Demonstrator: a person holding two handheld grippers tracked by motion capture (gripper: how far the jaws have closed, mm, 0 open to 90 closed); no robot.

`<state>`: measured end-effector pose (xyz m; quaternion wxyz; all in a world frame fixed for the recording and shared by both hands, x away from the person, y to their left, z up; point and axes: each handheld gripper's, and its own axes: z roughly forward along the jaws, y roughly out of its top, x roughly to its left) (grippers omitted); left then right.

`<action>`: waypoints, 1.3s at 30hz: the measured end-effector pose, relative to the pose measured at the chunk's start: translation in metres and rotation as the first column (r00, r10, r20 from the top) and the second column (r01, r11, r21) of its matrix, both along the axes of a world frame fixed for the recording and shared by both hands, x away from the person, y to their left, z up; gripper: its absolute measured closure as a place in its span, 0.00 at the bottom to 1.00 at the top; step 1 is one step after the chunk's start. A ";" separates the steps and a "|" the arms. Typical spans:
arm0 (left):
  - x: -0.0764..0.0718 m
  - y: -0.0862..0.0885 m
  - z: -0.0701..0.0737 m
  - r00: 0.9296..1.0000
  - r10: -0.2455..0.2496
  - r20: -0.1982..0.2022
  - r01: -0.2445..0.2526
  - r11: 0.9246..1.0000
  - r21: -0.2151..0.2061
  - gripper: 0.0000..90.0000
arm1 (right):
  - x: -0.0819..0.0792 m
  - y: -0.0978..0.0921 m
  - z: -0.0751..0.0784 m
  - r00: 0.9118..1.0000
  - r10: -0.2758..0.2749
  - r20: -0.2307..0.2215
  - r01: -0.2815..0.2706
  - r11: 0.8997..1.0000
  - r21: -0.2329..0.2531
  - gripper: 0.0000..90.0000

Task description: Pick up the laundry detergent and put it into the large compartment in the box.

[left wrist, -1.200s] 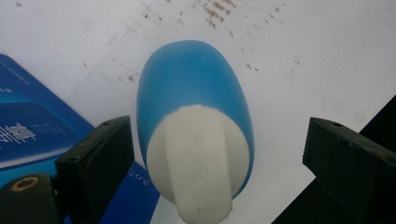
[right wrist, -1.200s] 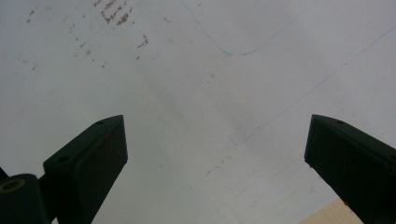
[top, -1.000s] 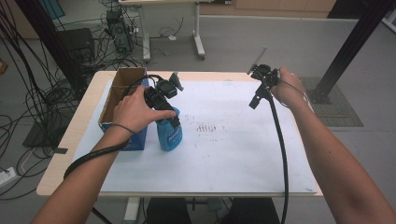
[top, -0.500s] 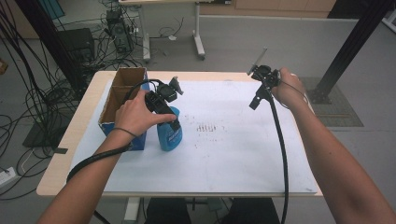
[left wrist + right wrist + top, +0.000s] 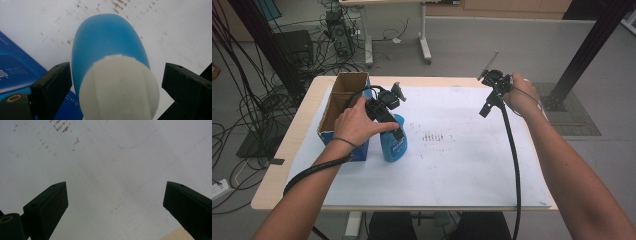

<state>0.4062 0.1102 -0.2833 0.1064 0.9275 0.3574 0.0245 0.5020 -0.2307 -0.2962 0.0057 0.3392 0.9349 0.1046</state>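
Observation:
A blue bottle [image 5: 393, 144] with a white cap stands upright on the white table sheet, just right of an open box. My left gripper [image 5: 384, 106] hangs over the bottle's top, pointing down. In the left gripper view the white cap [image 5: 120, 87] and blue body [image 5: 107, 37] sit between the jaws of this gripper [image 5: 116, 73]. The jaws stand wide and do not touch the cap, with a bigger gap on the right. My right gripper [image 5: 491, 97] is held above the table's far right. Its own view shows this gripper [image 5: 115, 193] open over bare sheet.
An open cardboard box [image 5: 343, 97] with blue sides [image 5: 15, 67] stands at the table's left, touching or nearly touching the bottle. Small brown marks [image 5: 432, 137] dot the sheet's middle. A black post [image 5: 584, 47] rises beyond the table's right side. Cables trail from both grippers.

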 end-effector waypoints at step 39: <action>-0.002 0.001 0.003 1.000 0.006 0.005 -0.006 1.000 -0.007 0.10 | -0.001 0.002 0.002 1.000 0.004 0.003 -0.004 1.000 -0.003 0.06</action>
